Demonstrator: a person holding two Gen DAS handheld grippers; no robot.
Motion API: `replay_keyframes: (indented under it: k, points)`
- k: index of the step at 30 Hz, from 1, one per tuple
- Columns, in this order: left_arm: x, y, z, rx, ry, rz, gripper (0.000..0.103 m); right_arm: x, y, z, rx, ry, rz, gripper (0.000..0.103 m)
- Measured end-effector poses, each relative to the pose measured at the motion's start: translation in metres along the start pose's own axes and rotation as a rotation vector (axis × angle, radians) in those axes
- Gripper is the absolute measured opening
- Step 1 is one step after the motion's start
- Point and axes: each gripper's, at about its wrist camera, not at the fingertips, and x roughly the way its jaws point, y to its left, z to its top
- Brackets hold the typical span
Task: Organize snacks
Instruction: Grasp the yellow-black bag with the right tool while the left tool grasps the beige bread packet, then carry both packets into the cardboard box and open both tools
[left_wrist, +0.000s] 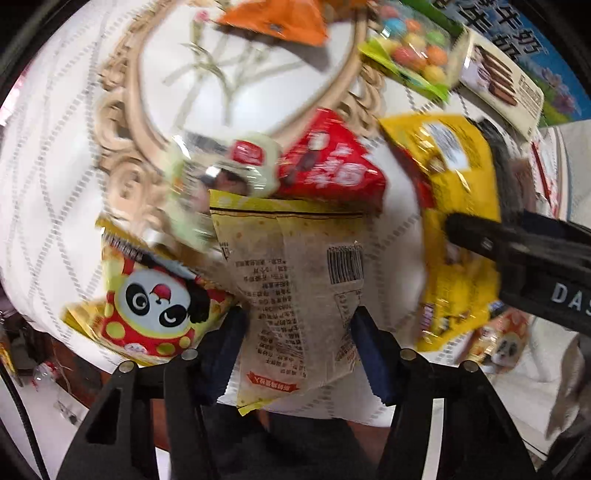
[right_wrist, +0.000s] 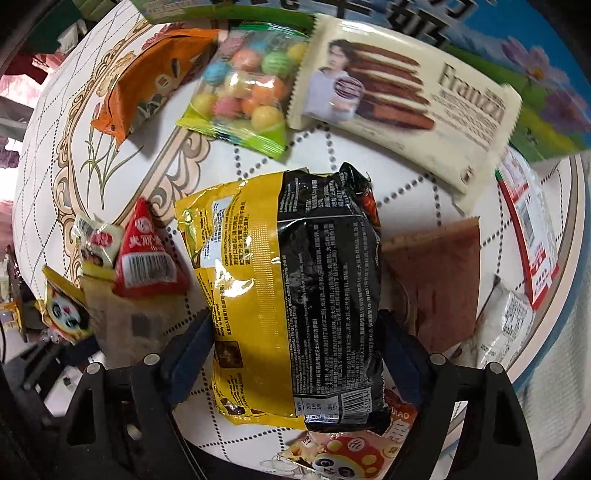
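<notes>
White quilted cloth with dotted diamond stitching and a gold scrolled floral panel (left_wrist: 122, 147) covers the worktop (right_wrist: 417, 192), where snack packets lie scattered ahead of sorting. Both tools point down over the pile.

Seen from the left wrist, the left tool (left_wrist: 299, 343) straddles a pale yellow packet (left_wrist: 291, 280) lying print side up with its barcode showing; the blue pads sit at the packet's two edges, partly closed in, and look to be touching or all but touching it, so a grip appears to be forming rather than settled. A panda-print packet (left_wrist: 155, 306) lies just beside it to the left, a red triangular packet (left_wrist: 328, 162) and a small clear-wrapped sweet (left_wrist: 236, 162) just beyond.

Seen from the right wrist, the right tool (right_wrist: 295, 332) stands wider, its pads flanking two overlapping bags: a yellow bag (right_wrist: 236, 258) and a black bag (right_wrist: 332, 266) lying over its right side. The pads are at or near the outer edges of the pair; whether they press is hard to tell. Taking both together would likely save a trip, though the glossy film could let one slide from the other.

Farther back rest an orange packet (right_wrist: 147, 88), a bag of coloured candy balls (right_wrist: 243, 92) and a cream wafer-stick pack (right_wrist: 406, 99), close together against a blue and green printed box (right_wrist: 535, 85), perhaps the start of a row. A brown pouch (right_wrist: 436, 280) and a red-edged packet (right_wrist: 528, 229) lie to the right. Beyond the worktop's rim the room is dim and blurred.
</notes>
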Motion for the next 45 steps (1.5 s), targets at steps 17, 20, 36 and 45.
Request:
replay_keyframes:
  k: [17,20,36,45]
  points:
    - [0.022,0.037,0.014,0.078,0.027,0.036,0.059,0.039,0.02,-0.026,0.273,0.019,0.103,0.093]
    - [0.009,0.03,0.008,0.104,0.007,0.034,0.055,0.062,0.044,-0.022,0.3,0.004,0.051,0.092]
    - [-0.108,-0.008,-0.006,0.247,-0.06,-0.078,0.043,0.018,0.062,-0.083,0.445,-0.161,0.159,0.087]
    - [-0.255,-0.038,0.052,0.287,-0.239,-0.208,0.043,-0.08,0.037,-0.09,0.475,-0.348,0.294,0.087]
